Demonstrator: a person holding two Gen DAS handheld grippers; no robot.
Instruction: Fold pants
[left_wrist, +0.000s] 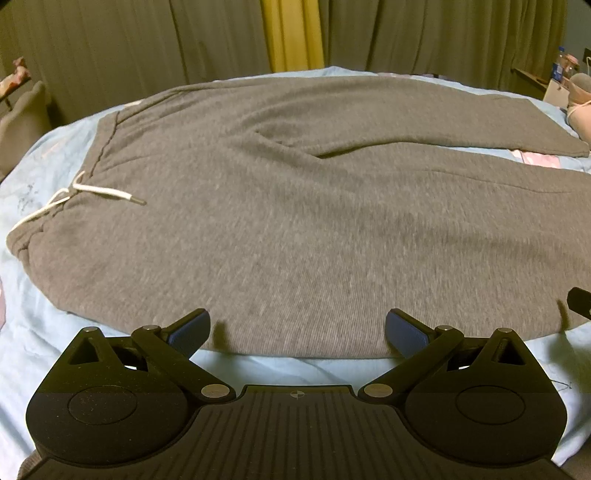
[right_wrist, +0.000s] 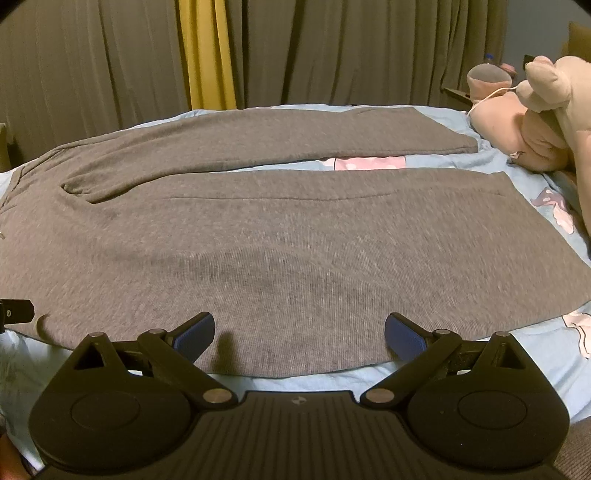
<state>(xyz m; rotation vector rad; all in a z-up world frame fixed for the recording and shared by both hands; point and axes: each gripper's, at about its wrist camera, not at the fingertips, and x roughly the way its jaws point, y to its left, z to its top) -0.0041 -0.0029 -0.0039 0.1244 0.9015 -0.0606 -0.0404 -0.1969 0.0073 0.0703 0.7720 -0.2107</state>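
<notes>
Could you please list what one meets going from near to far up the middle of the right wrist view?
Open right gripper → light blue bedsheet → grey knit sweatpants → olive-grey curtains.

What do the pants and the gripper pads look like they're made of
The pants look like soft grey knit, probably cotton jersey or fleece: matte, heathered, finely ribbed. The left gripper pads look like blue textured rubber on black, likely plastic, arms; I can't be sure.
</notes>
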